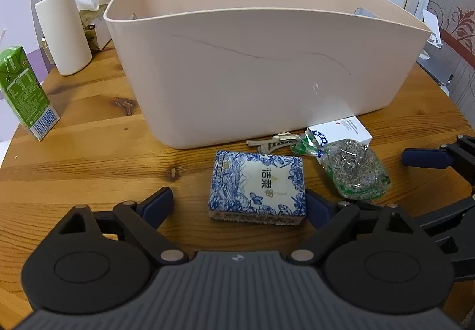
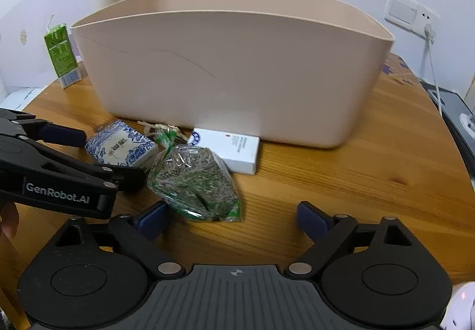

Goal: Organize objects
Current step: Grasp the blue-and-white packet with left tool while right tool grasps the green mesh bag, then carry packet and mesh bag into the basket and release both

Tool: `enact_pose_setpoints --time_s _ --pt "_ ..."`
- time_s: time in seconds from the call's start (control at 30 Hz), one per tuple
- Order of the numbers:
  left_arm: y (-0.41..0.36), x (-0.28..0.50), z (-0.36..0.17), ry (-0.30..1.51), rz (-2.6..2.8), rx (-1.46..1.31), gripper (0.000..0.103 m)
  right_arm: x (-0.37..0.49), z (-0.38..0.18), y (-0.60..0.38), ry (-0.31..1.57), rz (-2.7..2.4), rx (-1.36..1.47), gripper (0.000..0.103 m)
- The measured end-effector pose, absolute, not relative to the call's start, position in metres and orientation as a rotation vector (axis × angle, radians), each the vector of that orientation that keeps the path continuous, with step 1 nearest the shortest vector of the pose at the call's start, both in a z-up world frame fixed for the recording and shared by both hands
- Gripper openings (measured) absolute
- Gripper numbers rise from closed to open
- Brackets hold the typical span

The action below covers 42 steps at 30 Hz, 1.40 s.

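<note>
The blue-and-white floral rectangular tissue pack (image 1: 257, 187) lies flat on the round wooden worktop (image 1: 89, 157), just before the tall beige plastic bin (image 1: 252, 68), between the spread-apart fingers of the left hand-held gripper (image 1: 239, 203). Its right pad sits nearly against the pack while the left stands clear, so an uneven squeeze could shove it sideways into the clear bag of dried green leaves (image 2: 194, 181). The right hand-held gripper (image 2: 231, 220), also open, has that bag just ahead near its left finger.

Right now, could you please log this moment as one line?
left tool: open, by tissue pack | right tool: open, near steel-wool bag | bin: behind both
</note>
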State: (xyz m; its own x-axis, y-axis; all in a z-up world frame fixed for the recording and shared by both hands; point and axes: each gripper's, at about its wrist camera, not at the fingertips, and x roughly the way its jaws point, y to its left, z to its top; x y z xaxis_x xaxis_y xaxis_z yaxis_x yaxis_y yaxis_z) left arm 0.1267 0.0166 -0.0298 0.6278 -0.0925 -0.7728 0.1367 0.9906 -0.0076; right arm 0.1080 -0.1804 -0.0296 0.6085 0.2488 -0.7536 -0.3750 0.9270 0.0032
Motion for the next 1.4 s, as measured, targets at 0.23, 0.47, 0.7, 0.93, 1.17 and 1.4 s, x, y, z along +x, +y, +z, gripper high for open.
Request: enact_pose_setpoints --time_s 0.23,0.47,0.7,0.93,1.17,1.4 --pt "0.022 0.128 -0.025 0.87 -0.139 0.058 0.065 0.112 -0.025 -0.171 0.821 0.415 -0.174 0.059" --pt "0.027 0.123 -0.023 0.875 -0.141 0.054 0.065 0.106 -0.022 -0.167 0.818 0.442 -0.193 0.036" --pt "0.028 0.118 -0.022 0.878 -0.133 0.047 0.065 0.099 -0.02 -0.17 0.812 0.431 -0.2 0.032" --pt "0.03 0.106 -0.011 0.849 -0.136 0.049 0.065 0.088 -0.008 -0.173 0.761 0.416 -0.202 0.031" --pt "0.034 0.09 0.016 0.788 -0.142 0.038 0.065 0.075 0.021 -0.183 0.687 0.401 -0.197 0.031" --pt "0.032 0.079 0.056 0.69 -0.142 0.038 0.065 0.079 0.058 -0.198 0.597 0.367 -0.166 0.031"
